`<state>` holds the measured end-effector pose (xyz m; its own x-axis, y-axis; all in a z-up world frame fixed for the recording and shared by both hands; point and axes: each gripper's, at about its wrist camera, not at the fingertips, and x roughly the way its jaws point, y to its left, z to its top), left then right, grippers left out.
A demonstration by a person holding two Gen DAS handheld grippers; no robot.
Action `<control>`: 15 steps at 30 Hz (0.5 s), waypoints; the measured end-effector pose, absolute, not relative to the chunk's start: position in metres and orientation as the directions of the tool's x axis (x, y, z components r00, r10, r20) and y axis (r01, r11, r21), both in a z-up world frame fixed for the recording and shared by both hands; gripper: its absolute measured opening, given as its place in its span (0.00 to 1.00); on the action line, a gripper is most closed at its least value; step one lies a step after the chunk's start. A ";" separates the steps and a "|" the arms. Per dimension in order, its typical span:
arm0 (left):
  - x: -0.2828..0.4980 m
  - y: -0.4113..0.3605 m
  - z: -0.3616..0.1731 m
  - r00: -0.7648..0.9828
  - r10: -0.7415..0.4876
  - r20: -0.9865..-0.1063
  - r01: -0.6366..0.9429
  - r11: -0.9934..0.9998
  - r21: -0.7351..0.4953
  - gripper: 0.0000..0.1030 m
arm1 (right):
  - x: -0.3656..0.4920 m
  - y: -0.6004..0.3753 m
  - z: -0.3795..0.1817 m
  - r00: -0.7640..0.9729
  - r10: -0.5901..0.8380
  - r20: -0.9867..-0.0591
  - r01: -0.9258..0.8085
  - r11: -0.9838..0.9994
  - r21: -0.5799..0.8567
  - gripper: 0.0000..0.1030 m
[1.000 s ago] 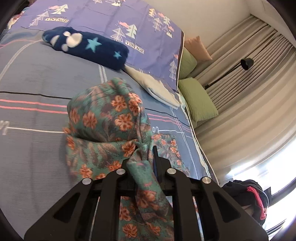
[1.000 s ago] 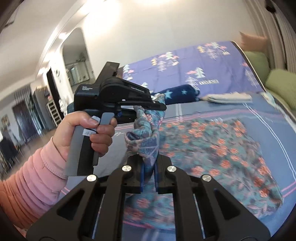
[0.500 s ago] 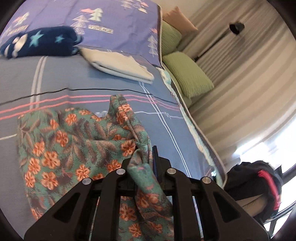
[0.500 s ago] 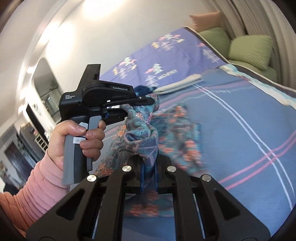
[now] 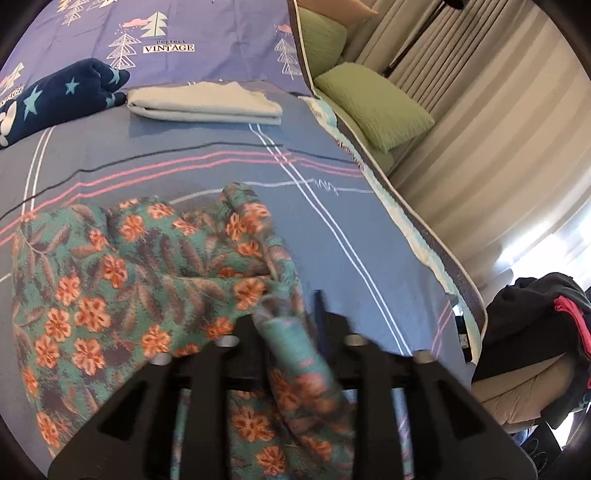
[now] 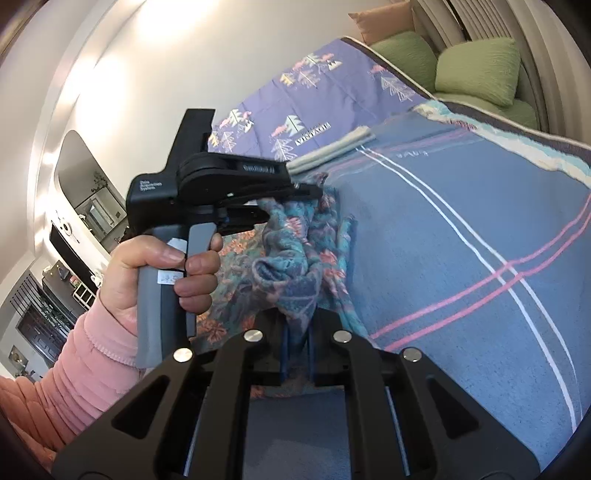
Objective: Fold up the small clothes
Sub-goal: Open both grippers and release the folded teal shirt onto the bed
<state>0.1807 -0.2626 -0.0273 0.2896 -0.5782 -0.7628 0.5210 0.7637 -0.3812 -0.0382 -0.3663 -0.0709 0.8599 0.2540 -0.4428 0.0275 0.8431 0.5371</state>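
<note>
A teal floral garment (image 5: 122, 266) with orange flowers lies partly spread on the blue striped bed cover (image 5: 207, 158). My left gripper (image 5: 291, 314) is shut on a bunched edge of it, lifted off the bed. My right gripper (image 6: 297, 332) is shut on another bunched part of the same garment (image 6: 295, 258). The left gripper also shows in the right wrist view (image 6: 291, 192), held in a hand with a pink sleeve, close above and left of my right gripper. The two grippers are near each other.
A folded pale cloth (image 5: 203, 103) and a rolled navy star blanket (image 5: 55, 96) lie at the far side by a purple tree-print quilt (image 5: 177, 33). Green pillows (image 5: 373, 103) and curtains (image 5: 480, 122) are at the right bed edge. Dark clothes (image 5: 543, 332) sit beyond.
Both grippers have swung right with the garment. The cloth now lies lower and flatter on the bed. The left jaws look slightly wider around the cloth.
</note>
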 end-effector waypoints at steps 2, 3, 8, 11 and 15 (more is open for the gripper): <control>0.176 -0.262 -0.026 0.292 -0.586 -0.756 0.526 0.759 -0.385 0.57 | -0.038 -0.373 -0.080 0.839 0.271 -0.472 0.052 0.824 0.564 0.16; 0.172 -0.263 -0.023 0.300 -0.587 -0.752 0.535 0.756 -0.376 0.60 | -0.039 -0.376 -0.083 0.833 0.273 -0.481 0.063 0.818 0.572 0.17; 0.140 -0.240 -0.002 0.417 -0.559 -0.716 0.609 0.757 -0.236 0.88 | -0.053 -0.392 -0.086 0.834 0.256 -0.490 0.093 0.808 0.582 0.40; 0.113 -0.214 0.007 0.541 -0.518 -0.663 0.620 0.778 -0.101 0.96 | -0.062 -0.398 -0.078 0.851 0.196 -0.487 0.110 0.840 0.531 0.42; 0.081 -0.177 0.002 0.642 -0.411 -0.647 0.580 0.813 0.059 0.98 | -0.063 -0.394 -0.065 0.866 0.199 -0.459 0.067 0.864 0.499 0.42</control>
<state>0.0808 -0.1774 0.0022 0.6422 -0.4108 -0.6472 0.5797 0.8127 0.0594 -0.0626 -0.3941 -0.0654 0.8658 0.1986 -0.4593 0.0666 0.8640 0.4991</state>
